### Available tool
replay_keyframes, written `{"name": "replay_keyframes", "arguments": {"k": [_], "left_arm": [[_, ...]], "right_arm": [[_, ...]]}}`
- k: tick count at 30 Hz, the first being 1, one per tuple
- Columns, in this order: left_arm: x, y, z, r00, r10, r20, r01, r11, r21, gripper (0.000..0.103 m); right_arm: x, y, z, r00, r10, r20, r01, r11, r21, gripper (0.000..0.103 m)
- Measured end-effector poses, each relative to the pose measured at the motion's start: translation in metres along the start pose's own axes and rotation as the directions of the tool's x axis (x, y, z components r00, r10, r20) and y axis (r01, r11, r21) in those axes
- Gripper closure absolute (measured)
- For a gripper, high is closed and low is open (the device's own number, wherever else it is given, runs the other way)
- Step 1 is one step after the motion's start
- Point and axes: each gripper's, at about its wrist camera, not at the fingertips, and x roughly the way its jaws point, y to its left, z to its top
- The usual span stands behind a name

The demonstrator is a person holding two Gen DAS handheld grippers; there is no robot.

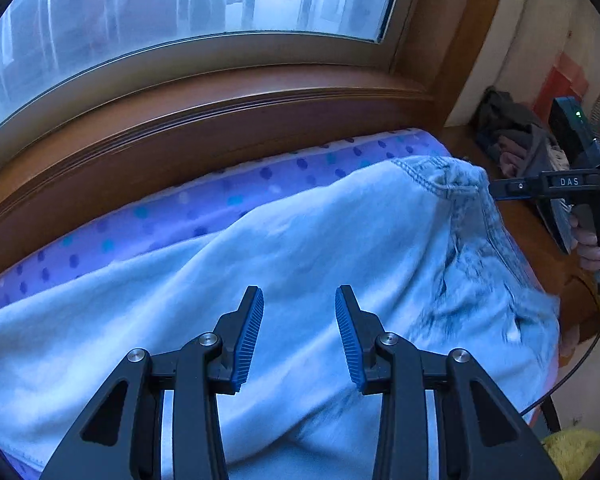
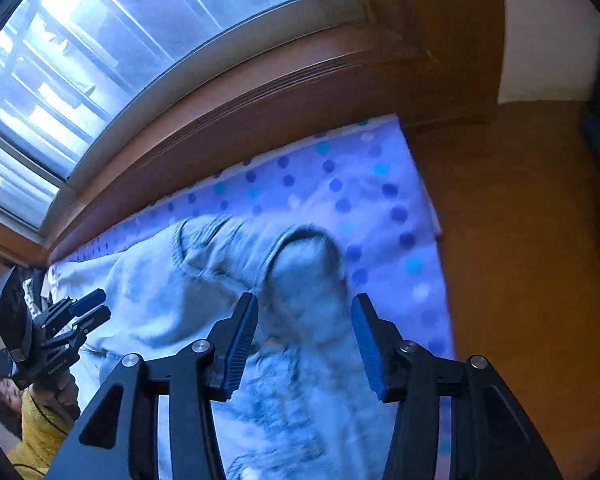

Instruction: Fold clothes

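Pale jeans [image 1: 300,264] sprawl over a dotted purple sheet [image 1: 204,208] below a wood-framed window [image 1: 180,12]. The left gripper [image 1: 299,336] hovers above them, jaws apart and empty; at 3 o'clock the right gripper [image 2: 305,344], also spread and empty, hangs over the waistband.

One word to read

White letters "DAS" stand on the dark body of the right gripper [image 1: 500,191], seen from the left wrist; nothing else is legible.
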Motion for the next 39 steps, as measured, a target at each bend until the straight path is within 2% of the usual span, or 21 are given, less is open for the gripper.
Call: {"name": "replay_keyframes", "arguments": {"k": [2,5,7,8,10,11,12,14,18,19,20,22,23,25,27,29,31,32,34,38,39], "left_arm": [[0.008,-0.008,0.007,1.0,0.017,-0.005,-0.017,0.999,-0.033,0.065],[0.013,-0.017,0.01,0.999,0.054,-0.003,-0.054,0.994,-0.095,0.065],[0.01,-0.02,0.008,0.998,0.061,0.005,-0.06,0.989,-0.135,0.065],[0.008,-0.021,0.006,0.998,0.067,0.009,-0.065,0.986,-0.155,0.065],[0.001,-0.024,0.002,0.996,0.085,0.018,-0.08,0.979,-0.19,0.065],[-0.005,-0.025,-0.001,0.994,0.103,0.025,-0.096,0.975,-0.2,0.065],[-0.011,-0.026,-0.004,0.992,0.12,0.034,-0.11,0.972,-0.208,0.065],[-0.024,-0.027,-0.01,0.986,0.159,0.05,-0.144,0.964,-0.223,0.065],[-0.034,-0.028,-0.026,0.981,0.188,0.054,-0.168,0.953,-0.253,0.065],[-0.036,-0.028,-0.03,0.981,0.189,0.053,-0.169,0.95,-0.262,0.065],[-0.037,-0.028,-0.034,0.98,0.191,0.051,-0.17,0.947,-0.271,0.065],[-0.029,-0.029,-0.044,0.983,0.184,0.019,-0.171,0.942,-0.287,0.065],[-0.023,-0.029,-0.049,0.985,0.174,-0.004,-0.168,0.94,-0.296,0.065],[-0.012,-0.031,-0.06,0.984,0.174,-0.045,-0.179,0.936,-0.303,0.065],[-0.005,-0.034,-0.069,0.982,0.177,-0.068,-0.189,0.934,-0.303,0.065],[-0.001,-0.036,-0.074,0.981,0.178,-0.078,-0.193,0.933,-0.303,0.065],[0.0,-0.036,-0.076,0.981,0.179,-0.078,-0.195,0.933,-0.303,0.065],[0.0,-0.036,-0.077,0.981,0.178,-0.077,-0.194,0.932,-0.306,0.065],[0.0,-0.036,-0.079,0.982,0.175,-0.076,-0.19,0.931,-0.313,0.065],[0.002,-0.035,-0.08,0.983,0.17,-0.075,-0.186,0.93,-0.319,0.065],[0.001,-0.035,-0.08,0.983,0.169,-0.075,-0.185,0.929,-0.32,0.065]], "right_arm": [[0.017,-0.009,0.014,0.995,0.084,-0.061,-0.083,0.996,0.011,0.05],[0.044,-0.015,0.027,0.966,0.218,-0.142,-0.212,0.976,0.054,0.05],[0.047,-0.004,0.029,0.961,0.24,-0.138,-0.242,0.97,0.002,0.08],[0.043,0.005,0.026,0.963,0.236,-0.127,-0.244,0.969,-0.05,0.089],[0.021,0.036,0.012,0.979,0.194,-0.064,-0.204,0.946,-0.251,0.09],[0.006,0.055,-0.001,0.986,0.164,-0.03,-0.164,0.91,-0.381,0.09],[-0.008,0.076,-0.021,0.99,0.141,-0.006,-0.124,0.849,-0.514,0.09],[-0.029,0.108,-0.067,0.995,0.104,0.006,-0.068,0.693,-0.717,0.09],[-0.022,0.139,-0.166,0.999,-0.047,0.016,0.031,0.347,-0.937,0.088],[-0.012,0.139,-0.186,0.996,-0.089,0.021,0.046,0.286,-0.957,0.086],[-0.004,0.138,-0.199,0.992,-0.124,0.021,0.052,0.253,-0.966,0.085],[0.002,0.13,-0.216,0.985,-0.17,0.038,0.075,0.22,-0.973,0.082],[-0.001,0.127,-0.219,0.985,-0.171,0.038,0.078,0.231,-0.97,0.081],[-0.019,0.122,-0.213,0.991,-0.135,0.015,0.056,0.299,-0.952,0.075],[-0.038,0.116,-0.198,0.997,-0.078,-0.015,0.018,0.402,-0.916,0.058],[-0.053,0.109,-0.18,0.999,-0.01,-0.034,-0.024,0.509,-0.86,0.05],[-0.054,0.109,-0.162,0.995,0.066,-0.071,-0.096,0.607,-0.789,0.049],[-0.05,0.111,-0.158,0.992,0.096,-0.086,-0.127,0.629,-0.767,0.049],[-0.036,0.115,-0.15,0.985,0.133,-0.11,-0.17,0.646,-0.744,0.049],[0.0,0.121,-0.144,0.976,0.123,-0.179,-0.216,0.638,-0.739,0.049],[0.008,0.12,-0.142,0.972,0.122,-0.201,-0.232,0.641,-0.732,0.053]]}}
